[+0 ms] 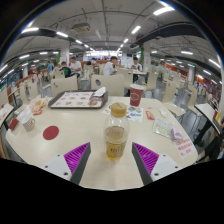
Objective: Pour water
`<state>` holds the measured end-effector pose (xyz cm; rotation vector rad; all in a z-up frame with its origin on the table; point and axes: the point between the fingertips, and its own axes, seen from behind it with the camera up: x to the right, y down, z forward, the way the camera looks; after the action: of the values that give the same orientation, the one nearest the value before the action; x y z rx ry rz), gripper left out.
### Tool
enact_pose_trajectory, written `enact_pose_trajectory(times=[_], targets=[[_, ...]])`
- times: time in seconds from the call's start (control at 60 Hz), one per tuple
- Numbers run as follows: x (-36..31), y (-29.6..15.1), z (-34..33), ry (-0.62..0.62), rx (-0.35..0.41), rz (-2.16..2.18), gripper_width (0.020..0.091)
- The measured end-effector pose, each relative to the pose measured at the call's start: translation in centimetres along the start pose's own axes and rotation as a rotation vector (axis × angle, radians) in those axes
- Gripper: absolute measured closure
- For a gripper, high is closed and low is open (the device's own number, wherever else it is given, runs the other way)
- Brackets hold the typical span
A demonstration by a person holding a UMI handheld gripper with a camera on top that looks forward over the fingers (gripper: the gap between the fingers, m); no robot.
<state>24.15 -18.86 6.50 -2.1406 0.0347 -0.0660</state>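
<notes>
A clear plastic cup (pixel 116 141) with a yellow print stands on the pale table (pixel 90 120), just ahead of my fingers and in line with the gap between them. Behind it stands a second cup or bottle with an orange-brown label (pixel 119 109). A red cup (pixel 136 96) is farther back to the right. My gripper (pixel 111 160) is open, its purple pads (pixel 77 155) spread wide on either side of the near cup, with clear gaps and nothing held.
A tray (pixel 77 99) lies at the back left of the table, with a red round coaster (pixel 51 132) nearer. Packets and small items (pixel 165 124) lie to the right. People sit at tables in the hall beyond (pixel 110 66).
</notes>
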Motion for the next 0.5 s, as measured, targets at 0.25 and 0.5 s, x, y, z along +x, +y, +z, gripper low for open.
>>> enact_pose_trajectory(times=[0.25, 0.5], targets=[[0.8, -0.7, 6.6, 0.031, 0.076, 0.039, 0.0544], [0.5, -1.5, 7.1, 0.081, 0.123, 0.005, 0.0735]])
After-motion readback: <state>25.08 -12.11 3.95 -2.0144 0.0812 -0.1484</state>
